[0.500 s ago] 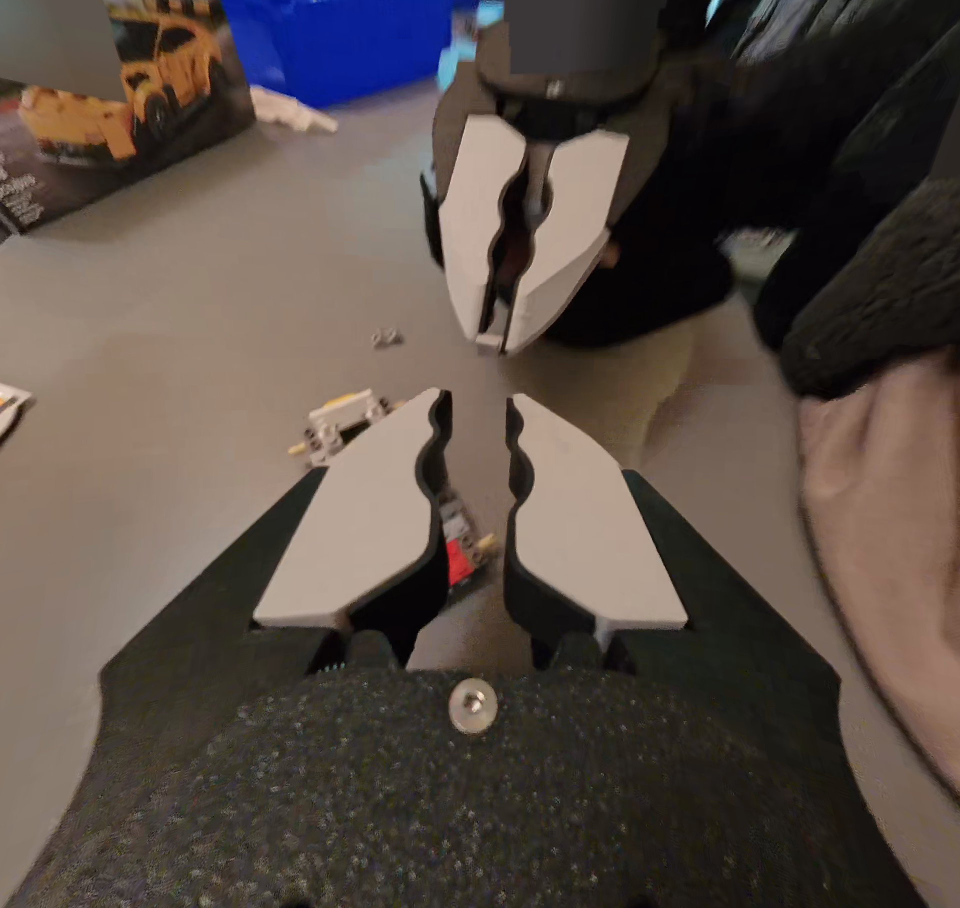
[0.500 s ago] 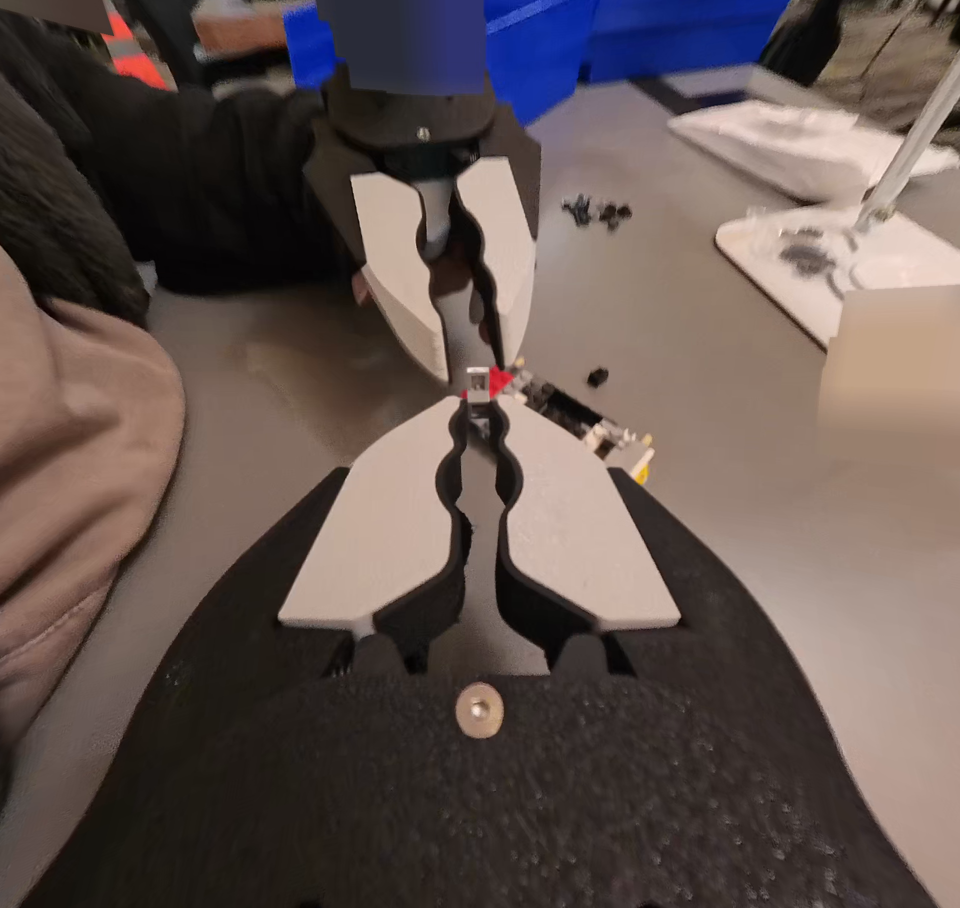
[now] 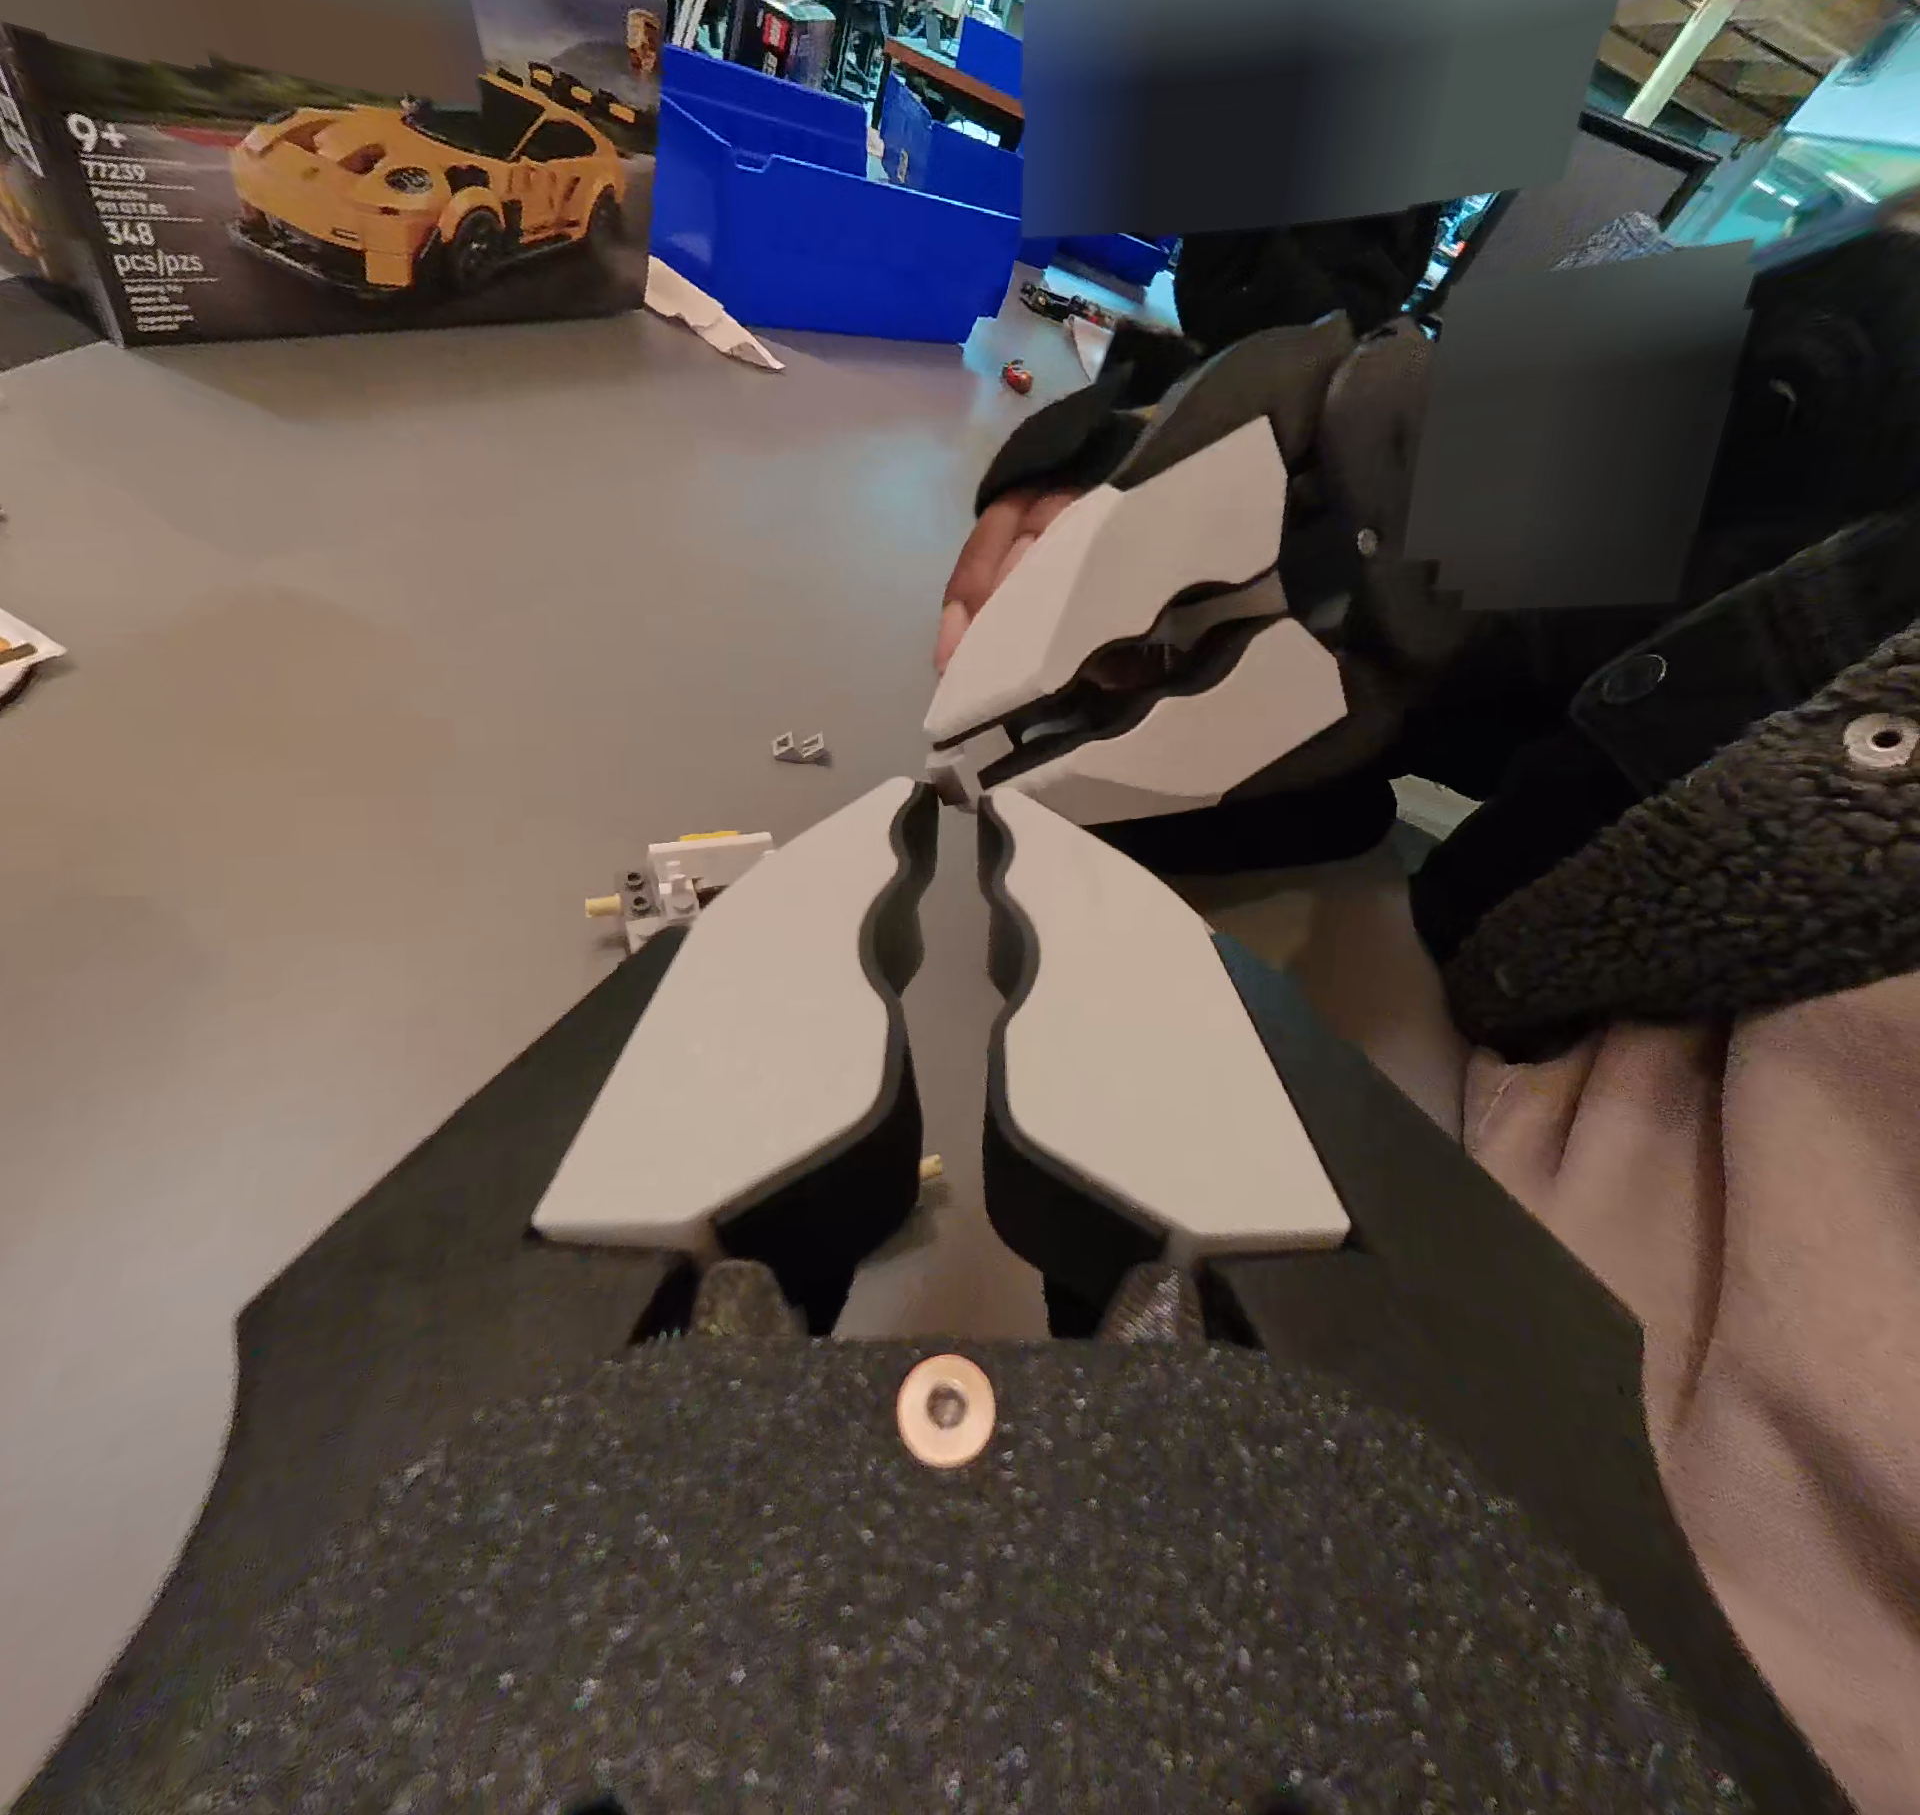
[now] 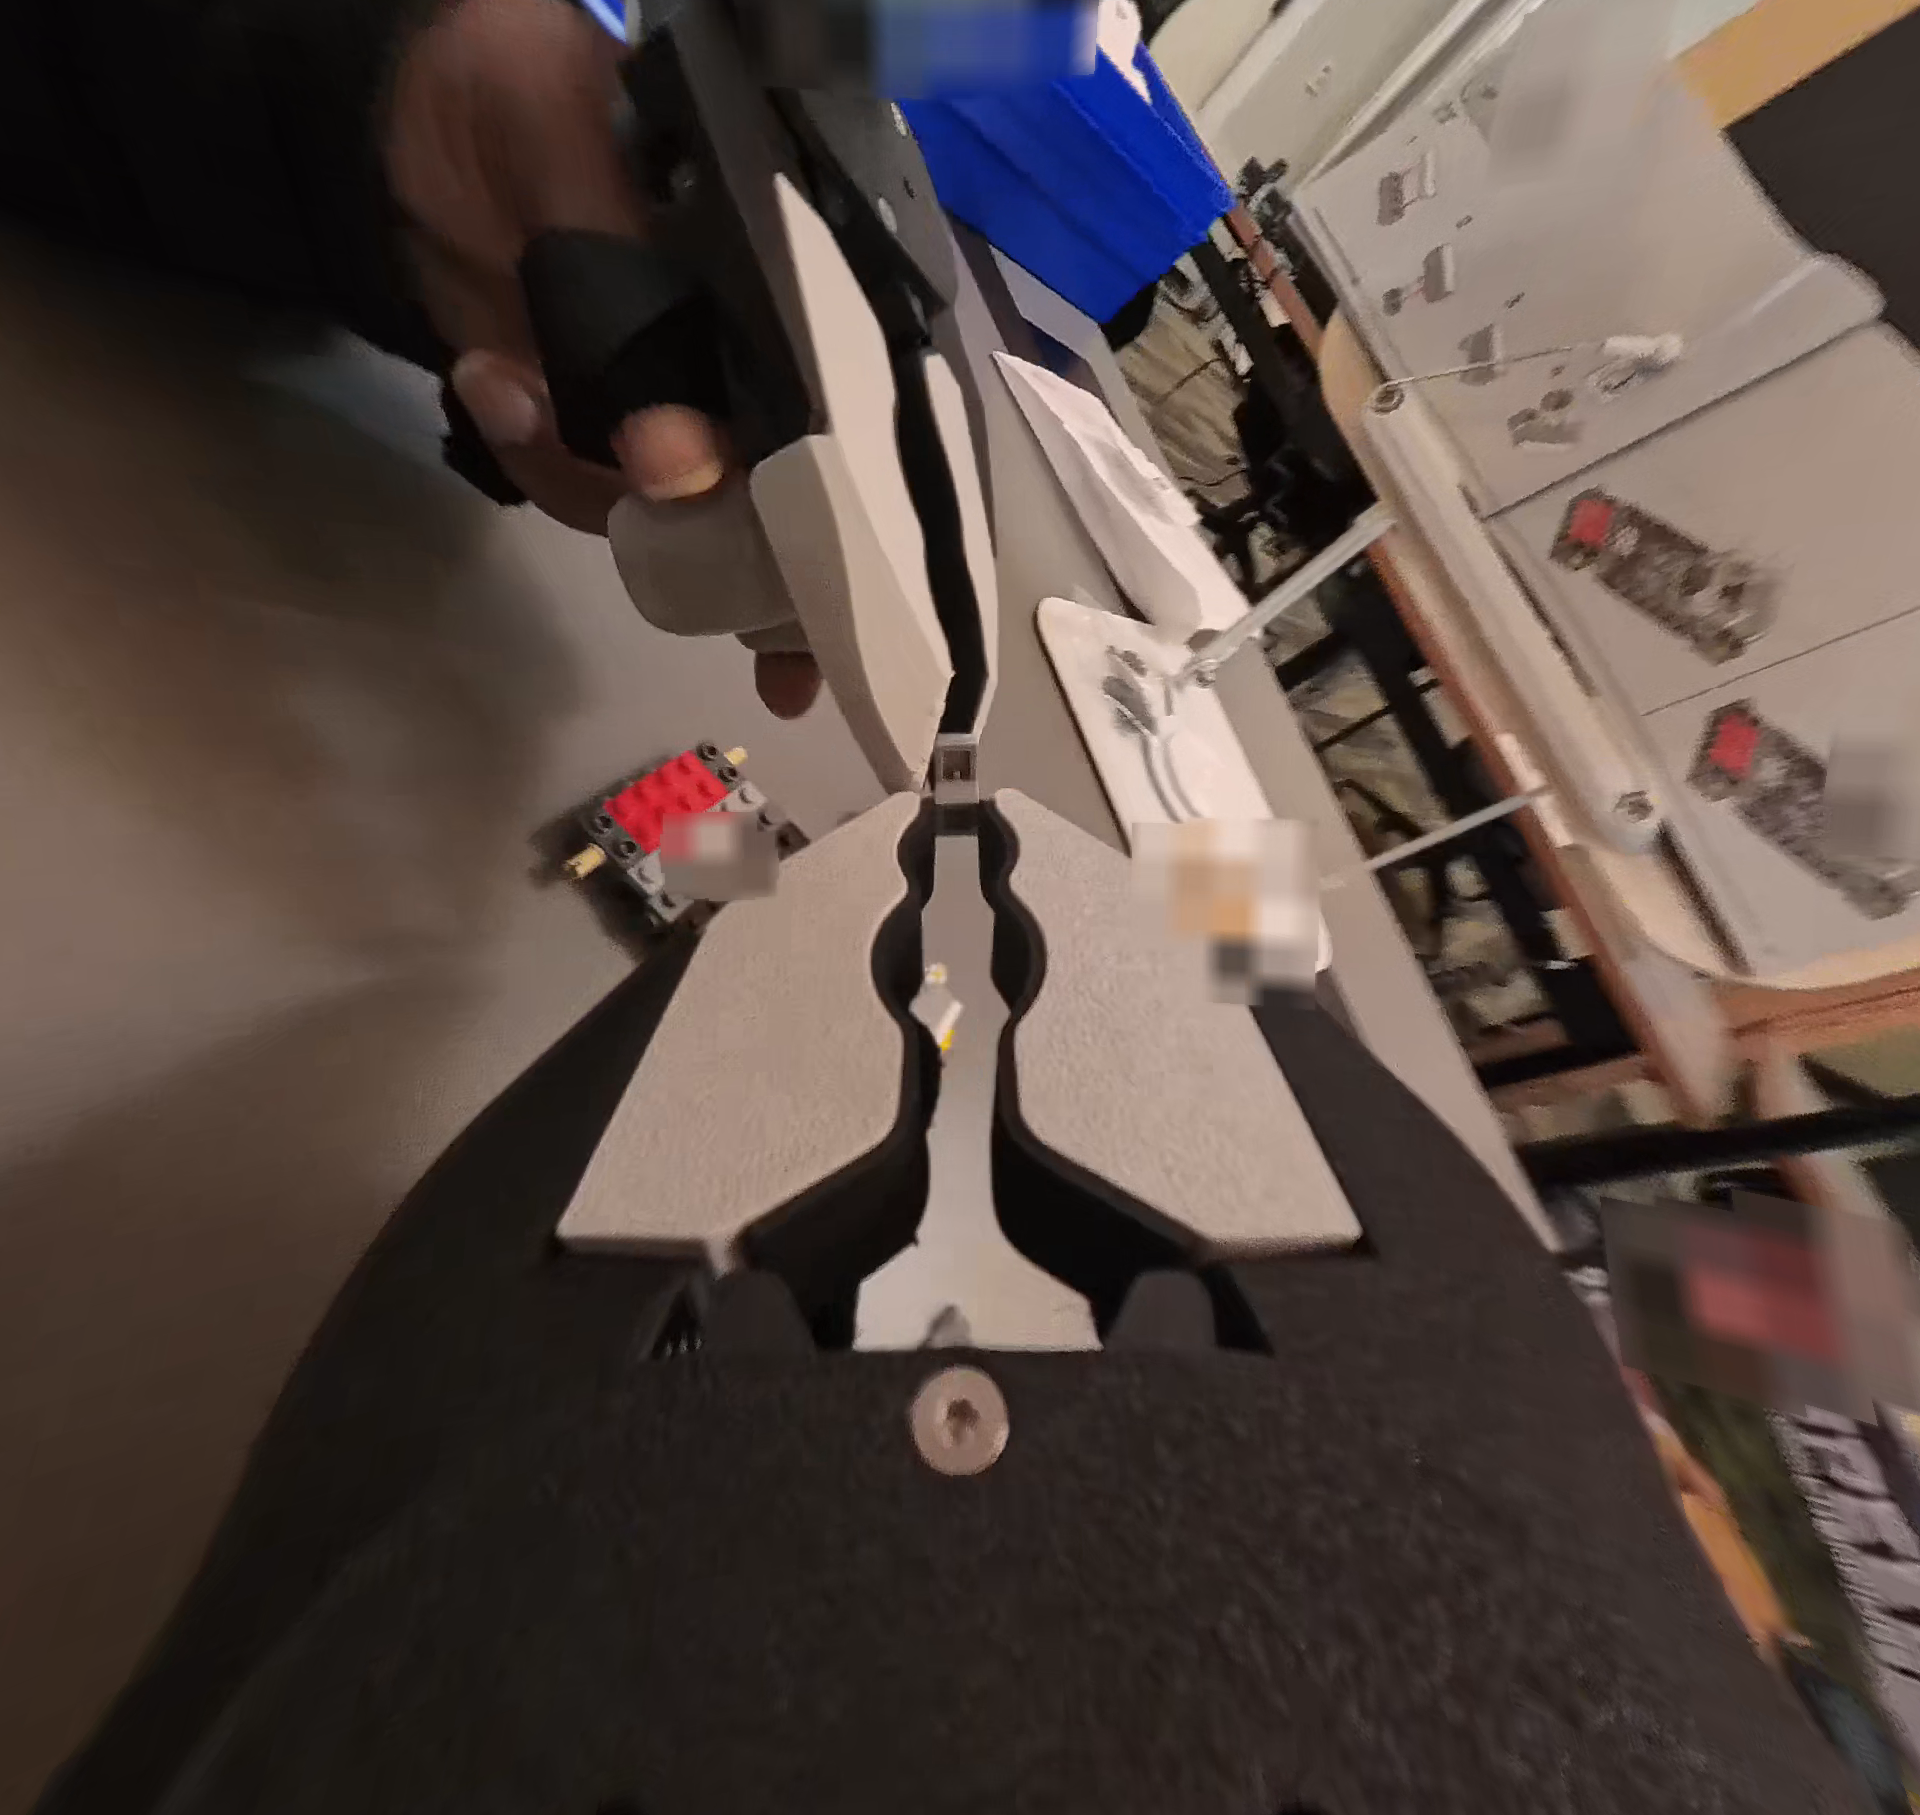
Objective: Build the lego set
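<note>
Lego chassis, red-topped, lies on the table at left; a tiny grey piece hangs mid-air between both tools. Left gripper and right gripper each pinch it at the tips. It looks light, rigid and slippery, so grip its flat sides.

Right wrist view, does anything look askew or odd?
Yes: the whole view is rolled, so the table slants steeply. A small grey piece sits pinched between the tips of both hand-held grippers, and the image is motion-blurred.
</note>
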{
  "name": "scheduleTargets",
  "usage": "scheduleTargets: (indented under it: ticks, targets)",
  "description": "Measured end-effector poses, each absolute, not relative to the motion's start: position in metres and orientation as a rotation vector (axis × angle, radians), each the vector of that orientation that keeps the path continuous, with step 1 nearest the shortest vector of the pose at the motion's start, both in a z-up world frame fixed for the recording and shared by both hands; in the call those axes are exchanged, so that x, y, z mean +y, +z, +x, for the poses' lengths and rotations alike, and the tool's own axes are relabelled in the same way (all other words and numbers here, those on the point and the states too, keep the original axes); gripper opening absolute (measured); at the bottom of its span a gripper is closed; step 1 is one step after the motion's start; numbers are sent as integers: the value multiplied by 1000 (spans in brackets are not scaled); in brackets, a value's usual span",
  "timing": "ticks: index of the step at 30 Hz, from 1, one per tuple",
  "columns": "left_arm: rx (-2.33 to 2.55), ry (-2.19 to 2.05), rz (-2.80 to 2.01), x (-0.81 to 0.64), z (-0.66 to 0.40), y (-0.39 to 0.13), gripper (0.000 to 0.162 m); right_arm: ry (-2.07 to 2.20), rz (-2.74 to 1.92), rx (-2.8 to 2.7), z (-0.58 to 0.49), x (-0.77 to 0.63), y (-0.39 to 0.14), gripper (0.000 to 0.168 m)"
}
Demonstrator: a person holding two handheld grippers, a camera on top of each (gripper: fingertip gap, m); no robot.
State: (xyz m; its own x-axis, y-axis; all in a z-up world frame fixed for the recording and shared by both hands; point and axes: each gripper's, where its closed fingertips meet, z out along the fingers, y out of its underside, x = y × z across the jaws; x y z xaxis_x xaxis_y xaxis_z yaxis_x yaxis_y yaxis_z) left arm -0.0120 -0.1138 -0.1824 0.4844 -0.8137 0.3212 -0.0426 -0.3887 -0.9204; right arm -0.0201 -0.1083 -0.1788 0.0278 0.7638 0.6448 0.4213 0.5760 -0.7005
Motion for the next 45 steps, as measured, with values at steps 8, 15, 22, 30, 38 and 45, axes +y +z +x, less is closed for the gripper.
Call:
scheduleTargets:
  ticks: [8,15,22,30,38,45]
  targets:
    - [690,-990,-1794,-108,-16,-187,3,-48,-760,-1584,-21,-105,-177,7]
    - [674,-979,-1791,-107,-16,-186,6,-86,-733,-1589,-21,-104,-180,7]
    - [896,-754,-1702,-111,-17,-189,3,254,-926,-1619,-19,-113,-184,8]
    - [1263,-474,-1342,-145,3,-177,3,1585,-1441,-1776,9,-152,-176,21]
    - [1431,-312,-1213,-161,15,-181,3,1886,-1536,-1865,9,-173,-181,12]
    - [1283,-454,-1287,-153,10,-171,4,1998,-1513,-1611,3,-165,-171,8]
